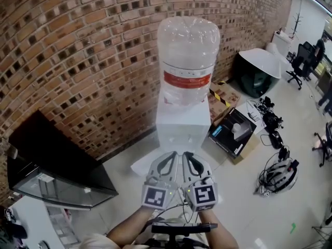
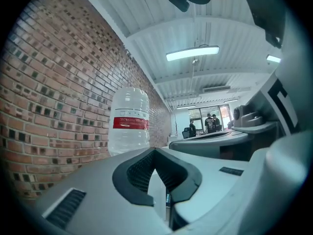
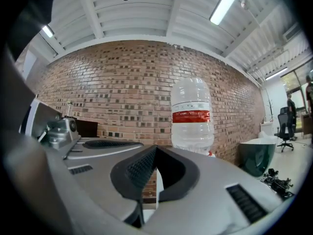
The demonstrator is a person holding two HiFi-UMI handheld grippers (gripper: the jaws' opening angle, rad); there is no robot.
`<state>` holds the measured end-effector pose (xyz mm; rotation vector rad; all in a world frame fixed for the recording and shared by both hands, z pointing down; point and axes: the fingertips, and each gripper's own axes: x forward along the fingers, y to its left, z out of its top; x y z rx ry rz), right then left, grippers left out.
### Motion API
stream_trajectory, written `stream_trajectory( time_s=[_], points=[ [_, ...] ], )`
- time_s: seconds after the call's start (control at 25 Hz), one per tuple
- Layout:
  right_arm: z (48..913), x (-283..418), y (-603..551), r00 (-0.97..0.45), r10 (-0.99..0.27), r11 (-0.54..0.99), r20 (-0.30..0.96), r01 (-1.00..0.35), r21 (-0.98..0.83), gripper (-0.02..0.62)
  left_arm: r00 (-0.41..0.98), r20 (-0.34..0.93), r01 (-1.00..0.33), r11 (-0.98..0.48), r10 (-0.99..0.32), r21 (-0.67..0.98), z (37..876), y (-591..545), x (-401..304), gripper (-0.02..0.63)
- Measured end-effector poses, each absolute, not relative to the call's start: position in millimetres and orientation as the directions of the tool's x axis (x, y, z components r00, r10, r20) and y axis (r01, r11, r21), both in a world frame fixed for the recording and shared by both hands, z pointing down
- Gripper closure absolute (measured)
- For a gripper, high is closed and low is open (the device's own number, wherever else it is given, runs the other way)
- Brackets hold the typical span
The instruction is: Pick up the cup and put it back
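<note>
The person's forearms (image 1: pixel 136 226) come in from the bottom of the head view, carrying the left hand-held gripper (image 1: pixel 169 158) and the right hand-held gripper (image 1: pixel 190 158) side by side and almost touching. They point roughly level at a white water dispenser (image 1: pixel 182 124), which has a large clear bottle (image 1: pixel 188 61) on top and stands against a brick wall (image 1: pixel 78 45). Each gripper's own view shows its jaws closed tip to tip, with nothing between them. The cup appears in no view, so where it stands cannot be told; it may be hidden low on the dispenser, behind the grippers. This fits either a cup waiting to be picked up or one already set back, and the pictures do not settle which. If a grasp is to come, it would call for finding the cup first and parting the jaws before closing on it.
</note>
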<state>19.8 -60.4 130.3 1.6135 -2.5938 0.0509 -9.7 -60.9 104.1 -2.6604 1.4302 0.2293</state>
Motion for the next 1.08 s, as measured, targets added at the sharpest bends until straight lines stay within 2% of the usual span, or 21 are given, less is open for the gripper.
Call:
stream_trajectory(
  time_s=[0.44,1.08],
  points=[
    [117.9,38.9,-49.1,-0.414,-0.908,0.416,0.066,-0.909,0.021,0.594,0.539,-0.185,-0.833,-0.553,-0.822,0.032,99.0,-47.4,-2.7,0.604],
    [104.2,53.0,-45.2,-0.370,-0.928,0.372,0.050,-0.927,0.045,0.594,0.568,-0.224,-0.814,-0.581,-0.792,-0.006,81.6,-44.0,8.9,0.604]
  ],
)
